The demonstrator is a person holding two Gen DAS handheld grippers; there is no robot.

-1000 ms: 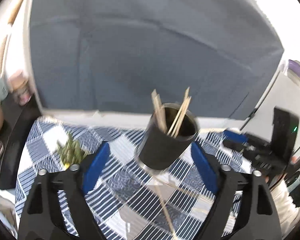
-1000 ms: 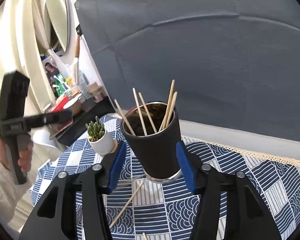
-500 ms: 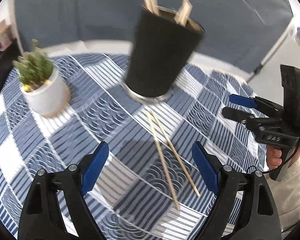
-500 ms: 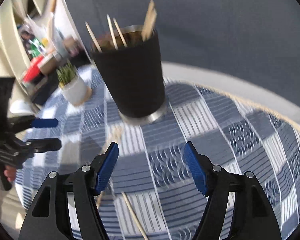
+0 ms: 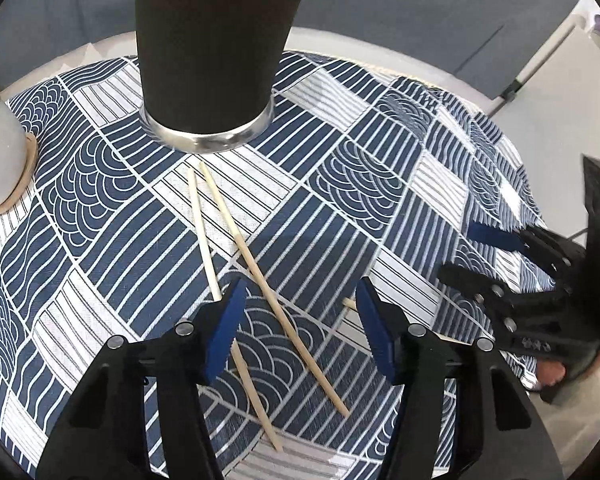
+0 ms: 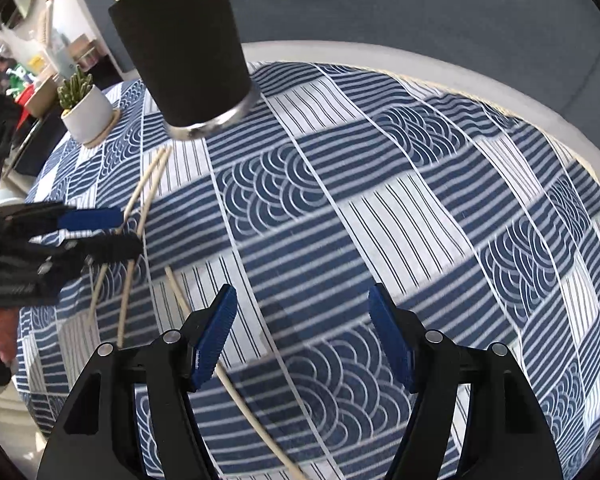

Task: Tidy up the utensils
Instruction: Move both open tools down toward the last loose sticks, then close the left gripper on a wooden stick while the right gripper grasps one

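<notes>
Two thin, pale wooden chopsticks lie loose on the desk at the centre of the left wrist view, fanning down from the black holder cup at top centre, which likely awaits them. The left gripper straddles one stick, jaws closing but not yet pressing. The right gripper hangs released beside a third stick. A blue patterned cloth covers the round desk.

Both wrist cams look steeply down along their fingers, close over the tablecloth. Shared: black cup ahead of each claw, chopsticks, each other's gripper.
</notes>
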